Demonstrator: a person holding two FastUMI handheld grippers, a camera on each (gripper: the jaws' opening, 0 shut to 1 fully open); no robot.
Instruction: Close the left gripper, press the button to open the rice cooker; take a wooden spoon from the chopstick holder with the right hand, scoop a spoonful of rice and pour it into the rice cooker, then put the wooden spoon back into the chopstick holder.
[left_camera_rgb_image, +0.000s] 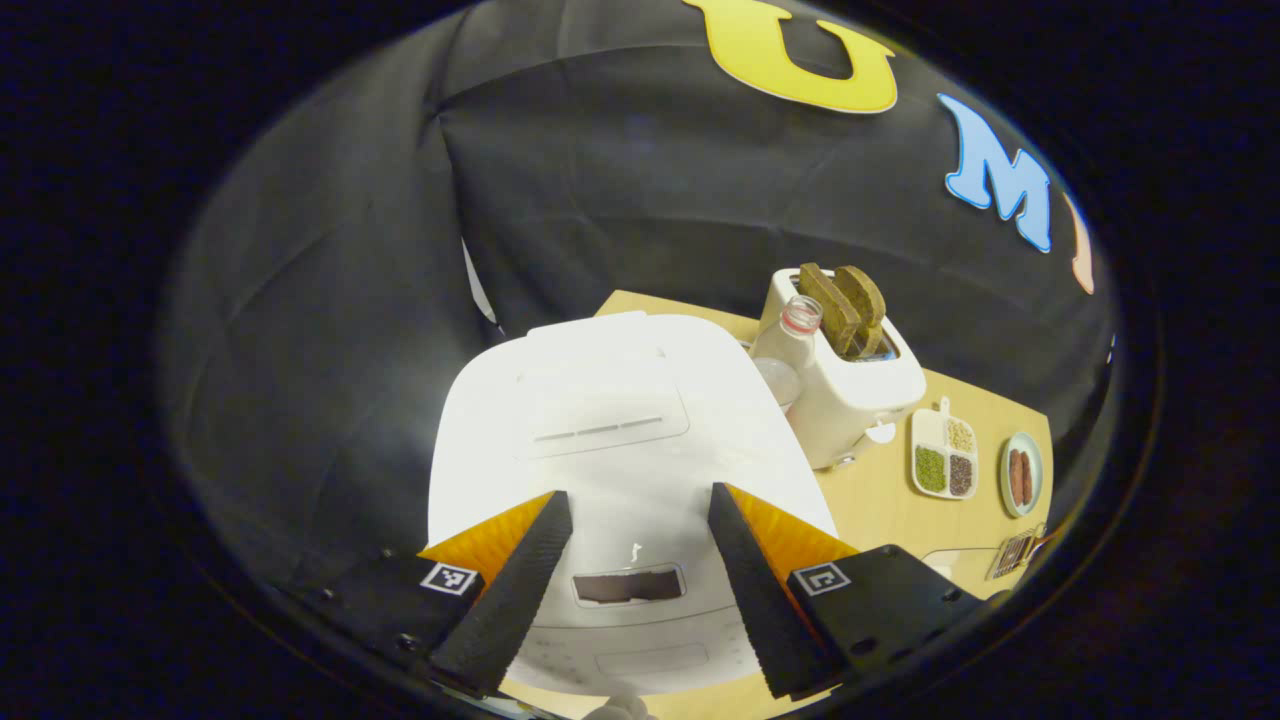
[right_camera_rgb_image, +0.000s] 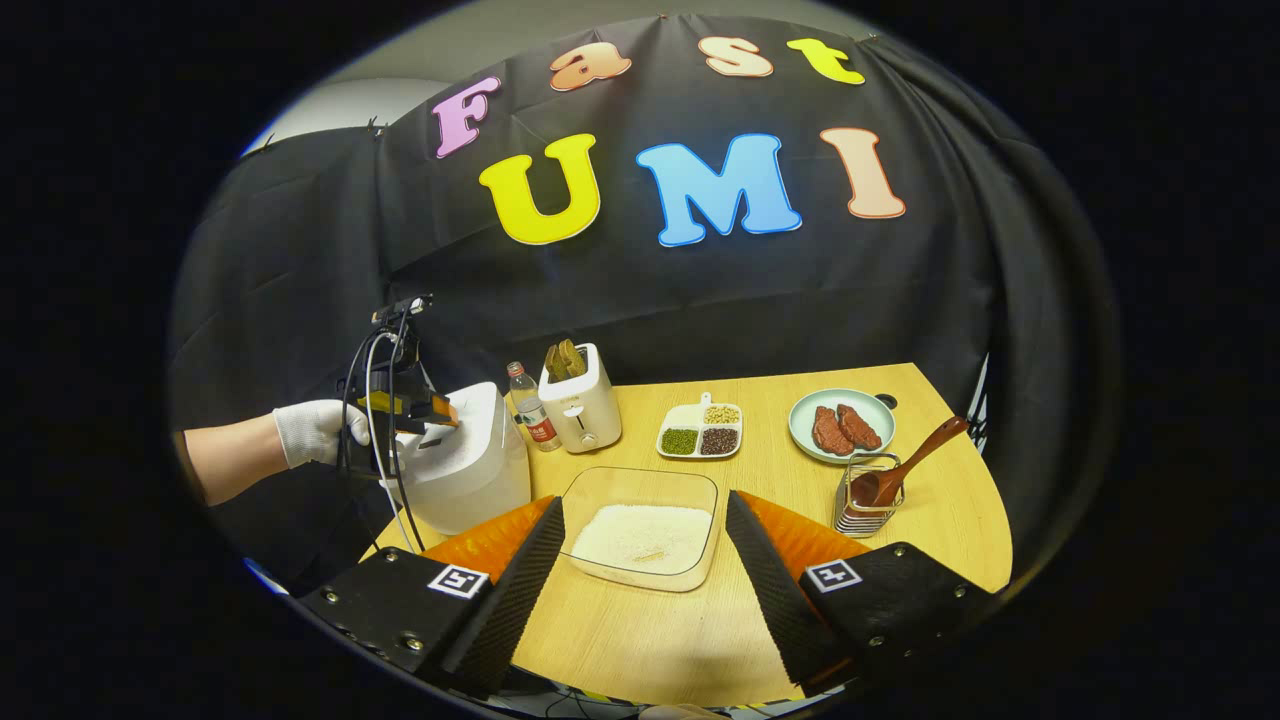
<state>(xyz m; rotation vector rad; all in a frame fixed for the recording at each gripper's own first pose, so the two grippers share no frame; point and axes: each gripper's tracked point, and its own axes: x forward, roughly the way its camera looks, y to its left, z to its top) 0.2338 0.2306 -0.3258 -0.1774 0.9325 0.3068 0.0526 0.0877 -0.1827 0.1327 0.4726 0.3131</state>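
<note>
At the lower centre of the left gripper view, we see the left gripper (left_camera_rgb_image: 630, 590) spread over the shut rice cooker (left_camera_rgb_image: 610, 440), its button (left_camera_rgb_image: 628, 586) between the fingers. Toaster (left_camera_rgb_image: 845, 385) and bottle (left_camera_rgb_image: 790, 345) crowd the cooker's right. Lower in the right gripper view, our right gripper (right_camera_rgb_image: 645, 580) hangs spread before the rice dish (right_camera_rgb_image: 645, 540); the wooden spoon (right_camera_rgb_image: 905, 465) leans in the chopstick holder (right_camera_rgb_image: 865, 500) at right, bare surface (right_camera_rgb_image: 940, 520) around it.

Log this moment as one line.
left gripper: open, above cooker | lid: closed | right gripper: open, empty | spoon: in holder | rice: in dish
</note>
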